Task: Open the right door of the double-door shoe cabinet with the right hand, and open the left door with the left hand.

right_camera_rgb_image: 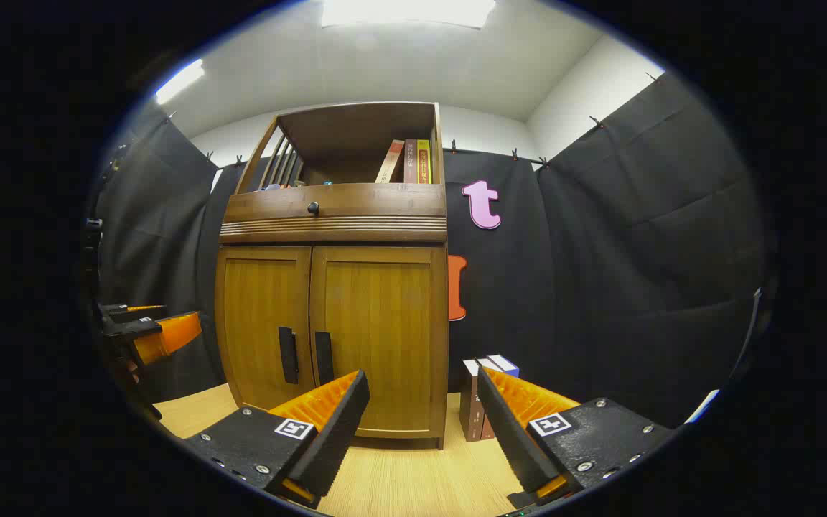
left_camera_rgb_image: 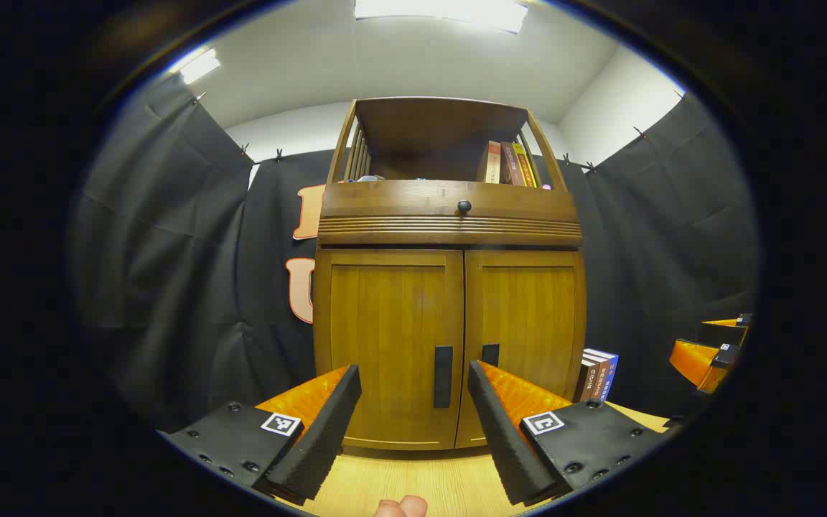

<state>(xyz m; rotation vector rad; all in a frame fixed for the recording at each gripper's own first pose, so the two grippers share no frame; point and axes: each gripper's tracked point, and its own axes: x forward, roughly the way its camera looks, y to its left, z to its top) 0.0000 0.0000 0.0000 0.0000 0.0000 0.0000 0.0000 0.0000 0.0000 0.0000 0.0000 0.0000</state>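
Wooden shoe cabinet (left_camera_rgb_image: 449,345), both doors closed; left gripper (left_camera_rgb_image: 413,402) and right gripper (right_camera_rgb_image: 424,409) spread apart; book spines unreadable.

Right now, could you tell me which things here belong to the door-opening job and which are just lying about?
Part of the job:
right door
left door
right handle
left handle
right claw, open
left claw, open

Just lying about:
shelf books
books beside the cabinet
drawer knob
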